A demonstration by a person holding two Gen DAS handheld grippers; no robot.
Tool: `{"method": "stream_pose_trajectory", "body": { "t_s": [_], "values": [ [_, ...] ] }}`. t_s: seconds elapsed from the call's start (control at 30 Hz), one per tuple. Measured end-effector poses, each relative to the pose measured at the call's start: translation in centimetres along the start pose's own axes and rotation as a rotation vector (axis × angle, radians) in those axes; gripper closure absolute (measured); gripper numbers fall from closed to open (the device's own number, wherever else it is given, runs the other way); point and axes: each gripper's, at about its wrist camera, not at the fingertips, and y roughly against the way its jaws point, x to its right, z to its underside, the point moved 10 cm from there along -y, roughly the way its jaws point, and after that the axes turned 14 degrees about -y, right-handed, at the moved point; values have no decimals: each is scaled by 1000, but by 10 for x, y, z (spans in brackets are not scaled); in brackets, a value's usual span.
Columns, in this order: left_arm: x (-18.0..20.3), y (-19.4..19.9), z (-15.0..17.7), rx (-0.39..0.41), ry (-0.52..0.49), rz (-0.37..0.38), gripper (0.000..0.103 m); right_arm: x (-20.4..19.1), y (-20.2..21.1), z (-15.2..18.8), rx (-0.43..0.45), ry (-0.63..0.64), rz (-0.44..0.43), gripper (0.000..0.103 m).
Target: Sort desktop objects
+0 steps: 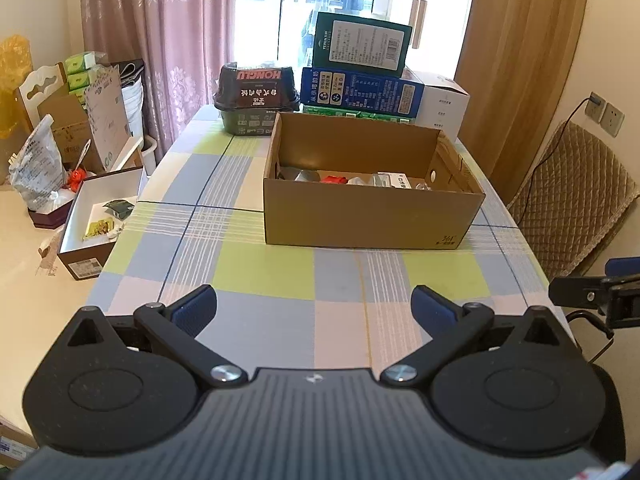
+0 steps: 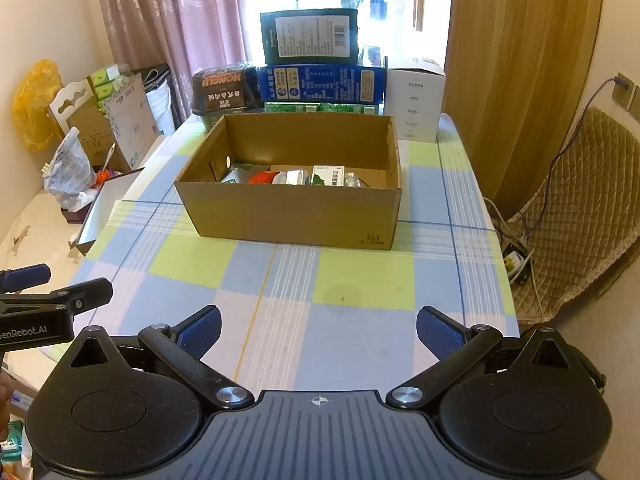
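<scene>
Cardboard box (image 2: 296, 216), brown and open-topped, sits on the far half of a tabletop (image 2: 360, 280) covered in a pastel check of blue, lime and pink. Inside it, small items lie along the near wall: a red object (image 2: 262, 178), a white carton with green print (image 2: 328, 176), and pale packets, seen from the right wrist view. Nothing else lies on the checked cloth in front of the box. Behind the box stand a dark food tub (image 1: 256, 98), a blue carton (image 1: 362, 94) with a green carton (image 1: 362, 44) propped on it, and a white box (image 1: 446, 106). The left gripper (image 1: 314, 306) hovers low over the near end of the cloth, its blue-padded jaws spread wide and holding nothing. The right gripper (image 2: 318, 328) hangs beside it in the same pose, jaws apart and empty. Off the tabletop's left edge, an open white-lined box (image 1: 102, 216) rests among bags and packaging.
</scene>
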Motion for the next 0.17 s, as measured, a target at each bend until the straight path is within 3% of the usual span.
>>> {"method": "stream_pose_trajectory", "body": {
  "t_s": [0.17],
  "values": [
    [-1, 1, 0, 17, 3, -5, 1, 2, -2, 1, 1, 1, 7, 2]
  ]
}}
